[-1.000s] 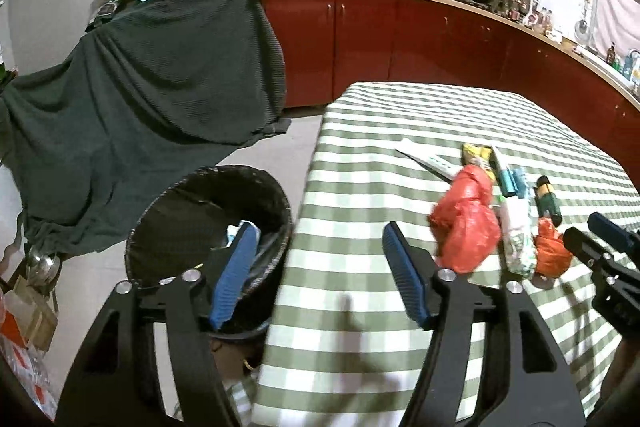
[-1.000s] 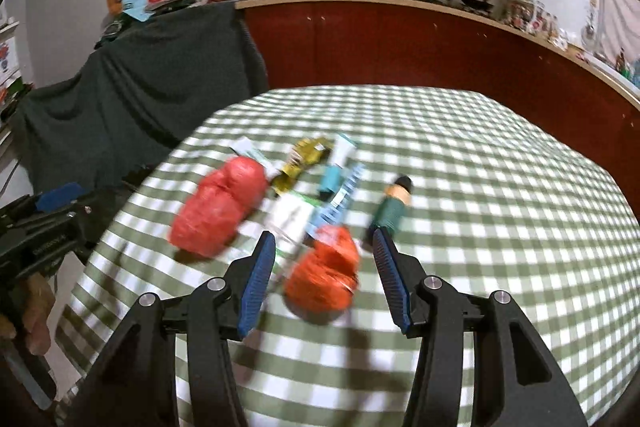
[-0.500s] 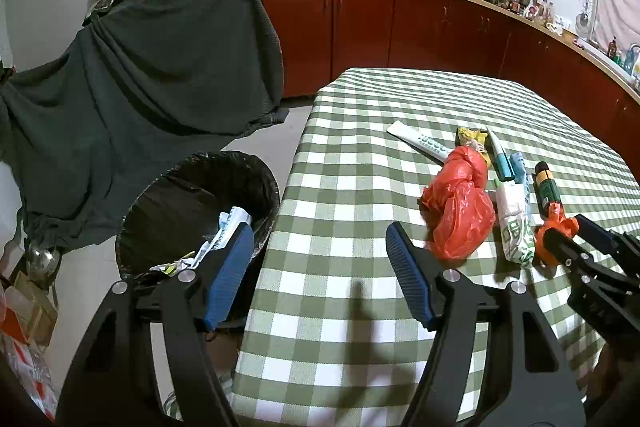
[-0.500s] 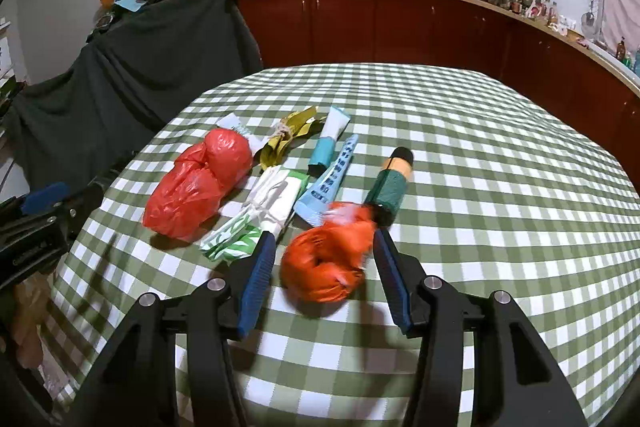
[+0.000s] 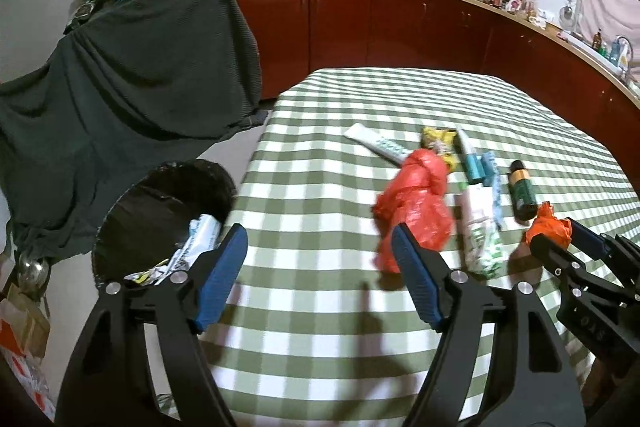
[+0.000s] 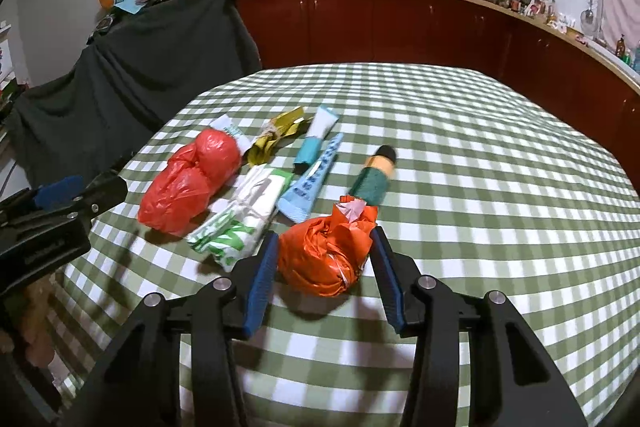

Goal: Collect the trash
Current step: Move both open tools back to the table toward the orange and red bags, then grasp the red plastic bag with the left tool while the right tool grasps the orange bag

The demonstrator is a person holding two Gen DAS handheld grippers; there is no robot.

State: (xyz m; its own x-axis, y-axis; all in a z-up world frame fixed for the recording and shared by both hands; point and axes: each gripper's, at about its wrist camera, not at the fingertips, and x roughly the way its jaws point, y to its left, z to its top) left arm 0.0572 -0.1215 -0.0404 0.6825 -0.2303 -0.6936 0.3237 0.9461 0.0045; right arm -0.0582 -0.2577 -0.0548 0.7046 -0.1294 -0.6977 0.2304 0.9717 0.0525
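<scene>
Trash lies on a green-checked table (image 6: 480, 155). My right gripper (image 6: 325, 267) is open, its fingers on either side of a crumpled orange bag (image 6: 326, 255); the bag also shows in the left wrist view (image 5: 547, 229). Left of it lie a white-green packet (image 6: 244, 215), a red plastic bag (image 6: 192, 179), a yellow wrapper (image 6: 276, 139), two blue tubes (image 6: 316, 171) and a green bottle (image 6: 376, 179). My left gripper (image 5: 320, 275) is open and empty over the table's left edge, near the red bag (image 5: 416, 211).
A black-lined trash bin (image 5: 160, 219) with some wrappers in it stands on the floor left of the table. A dark cloth (image 5: 132, 75) drapes furniture behind it. Red cabinets (image 6: 400, 27) with pots on the counter line the back wall.
My right gripper moved forward until its fingers straddle the orange bag. My left gripper shifted right from above the bin toward the table and the red bag.
</scene>
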